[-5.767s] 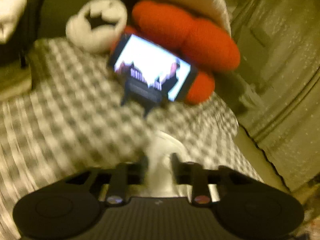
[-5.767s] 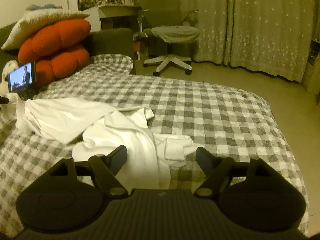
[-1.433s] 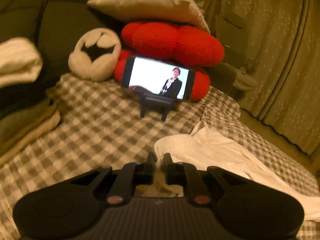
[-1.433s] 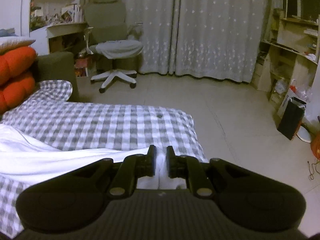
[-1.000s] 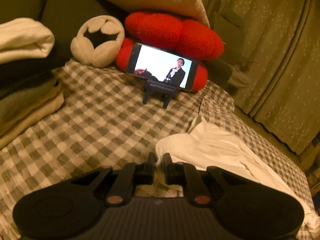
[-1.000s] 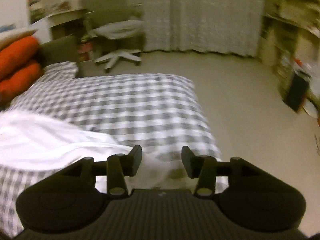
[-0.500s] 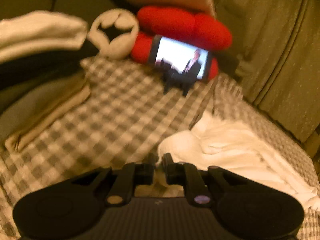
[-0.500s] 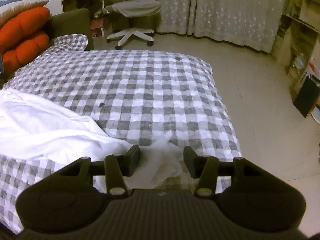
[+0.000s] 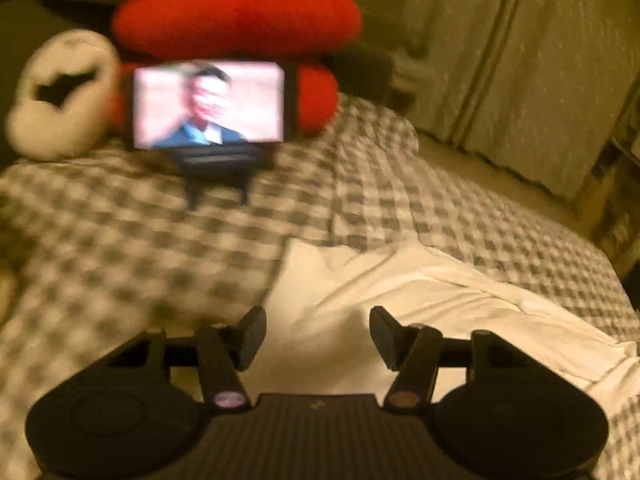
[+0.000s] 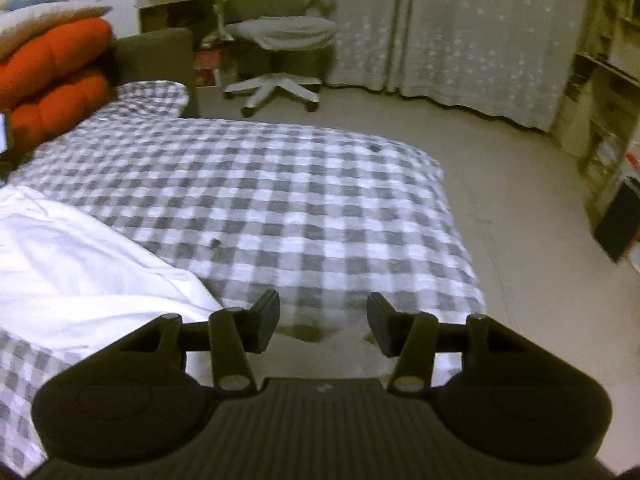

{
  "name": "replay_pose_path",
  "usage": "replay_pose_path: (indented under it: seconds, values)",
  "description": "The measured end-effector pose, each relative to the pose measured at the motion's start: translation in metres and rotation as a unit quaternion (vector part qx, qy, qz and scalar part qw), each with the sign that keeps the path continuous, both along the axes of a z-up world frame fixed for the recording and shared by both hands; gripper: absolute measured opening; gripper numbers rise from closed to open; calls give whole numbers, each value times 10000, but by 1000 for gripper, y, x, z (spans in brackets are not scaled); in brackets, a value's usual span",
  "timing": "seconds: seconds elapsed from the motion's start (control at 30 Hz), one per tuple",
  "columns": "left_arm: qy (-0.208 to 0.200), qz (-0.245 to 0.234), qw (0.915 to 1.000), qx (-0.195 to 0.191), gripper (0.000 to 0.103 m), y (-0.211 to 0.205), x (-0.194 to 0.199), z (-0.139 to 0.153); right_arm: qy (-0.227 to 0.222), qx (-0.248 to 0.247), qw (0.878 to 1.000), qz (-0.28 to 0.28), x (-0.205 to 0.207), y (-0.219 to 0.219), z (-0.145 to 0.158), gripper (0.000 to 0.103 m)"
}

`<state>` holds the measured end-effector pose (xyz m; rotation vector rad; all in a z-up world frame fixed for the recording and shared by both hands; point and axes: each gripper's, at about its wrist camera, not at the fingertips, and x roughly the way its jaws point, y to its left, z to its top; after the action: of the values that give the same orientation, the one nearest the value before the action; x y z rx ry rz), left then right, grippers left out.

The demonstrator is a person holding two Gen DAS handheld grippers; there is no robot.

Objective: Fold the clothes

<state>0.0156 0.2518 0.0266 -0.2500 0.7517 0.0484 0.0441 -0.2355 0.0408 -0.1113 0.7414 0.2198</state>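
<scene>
The left tongs are opening, their 2 black fingers apart above the crumpled white cotton garment, not pinching it. The right tongs stand apart over the near edge of the grey-and-white checked bed cover, gripping nothing; the garment lies spread on the bed to their left. Farther off, a lit phone on a black stand leans before plump red cushions. Beyond the bed stand a pale swivel chair and star-patterned curtains.
</scene>
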Motion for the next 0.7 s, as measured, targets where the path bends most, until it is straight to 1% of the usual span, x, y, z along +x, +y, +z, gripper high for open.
replay_pose_path:
  seconds: [0.07, 0.13, 0.17, 0.2, 0.23, 0.27, 0.3, 0.33, 0.37, 0.4, 0.43, 0.5, 0.53, 0.57, 0.6, 0.67, 0.7]
  values:
    - [35, -72, 9999, 120, 59, -4, 15, -6, 27, 75, 9999, 153, 2, 0, -1, 53]
    - [41, -124, 9995, 275, 57, -9, 26, -10, 67, -36, 9997, 215, 8, 6, -4, 53]
    - [20, -159, 9994, 295, 41, -10, 29, -10, 106, -57, 9996, 271, 10, 8, -6, 53]
    - [-15, -199, 9994, 283, 28, -12, 29, -10, 152, -66, 9993, 336, 12, 9, -9, 53]
    - [-49, -239, 9993, 272, 2, -13, 30, -9, 195, -59, 9988, 446, 12, 11, -11, 53]
    - [-81, -226, 9993, 293, 2, -15, 29, -9, 238, -48, 9981, 570, 11, 13, -13, 47]
    - [-116, -229, 9989, 398, 2, -18, 29, -9, 280, -37, 9972, 693, 11, 15, -14, 36]
    - [-176, -205, 9985, 471, 2, -19, 28, -7, 242, -56, 9970, 730, 10, 17, -13, 31]
    - [-248, -156, 9983, 508, 2, -18, 27, -6, 180, -82, 9970, 744, 10, 19, -12, 21]
    - [-319, -106, 9979, 545, 2, -18, 26, -5, 119, -109, 9970, 757, 9, 21, -10, 17]
    - [-391, -57, 9975, 582, 2, -18, 24, -3, 58, -136, 9969, 770, 9, 23, -9, 17]
    - [-529, 184, 9973, 472, 2, -8, 20, 3, -65, -189, 9966, 797, 7, 27, -6, 17]
    - [-597, 320, 9969, 398, 2, -1, 18, 6, -209, -184, 9968, 747, 6, 27, -2, 20]
    - [-655, 467, 9962, 340, 2, 5, 16, 9, -323, -125, 9968, 722, 6, 26, 2, 28]
    - [-683, 599, 9952, 365, 2, 10, 16, 10, -350, 4, 9965, 759, 5, 25, 6, 30]
    - [-704, 799, 9931, 494, 2, 15, 16, 11, -172, 244, 9949, 968, 5, 27, 3, 30]
    - [-710, 811, 9929, 511, 2, 15, 16, 9, -46, 263, 9934, 1116, 6, 31, 0, 30]
